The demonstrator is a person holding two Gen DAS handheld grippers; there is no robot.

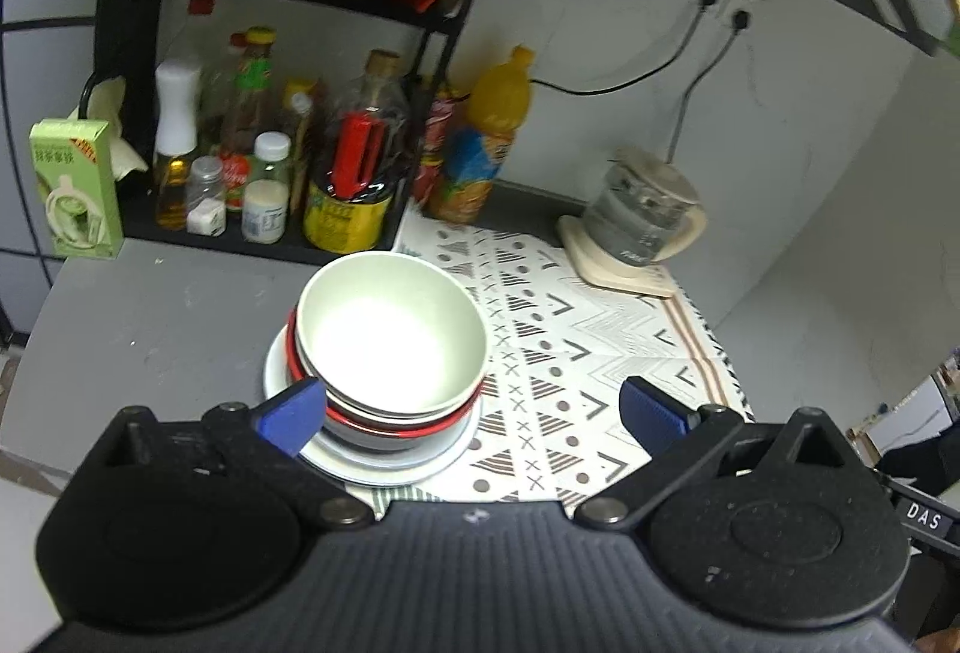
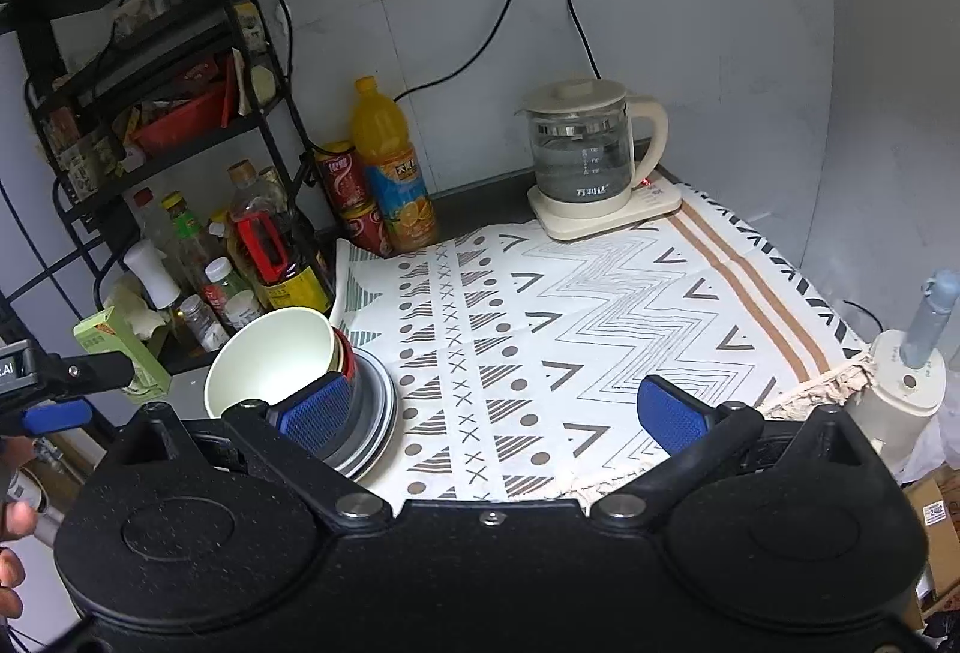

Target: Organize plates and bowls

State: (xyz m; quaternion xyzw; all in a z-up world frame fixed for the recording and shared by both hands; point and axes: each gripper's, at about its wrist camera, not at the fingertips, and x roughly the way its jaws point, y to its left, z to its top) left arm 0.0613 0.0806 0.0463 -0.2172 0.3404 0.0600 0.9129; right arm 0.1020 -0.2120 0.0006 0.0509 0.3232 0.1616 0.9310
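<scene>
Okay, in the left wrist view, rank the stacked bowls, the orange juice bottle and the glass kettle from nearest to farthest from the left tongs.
1. Stacked bowls, just ahead, by the left pad.
2. Orange juice bottle, behind them by the rack.
3. Glass kettle, back right; too close to call against the bottle.

Both tongs — left tongs (image 1: 471, 410), right tongs (image 2: 498, 410) — are matte black with round hubs, silver pivot screws and ribbed blue pads (image 2: 669, 416).

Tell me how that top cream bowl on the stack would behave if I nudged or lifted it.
The cream bowl sits tilted in the red-rimmed bowl beneath, so a nudge would likely rock or slide it. Its glossy surface looks slippery for the pads. It seems rigid and probably breakable, so lift it gently off the plates.
</scene>
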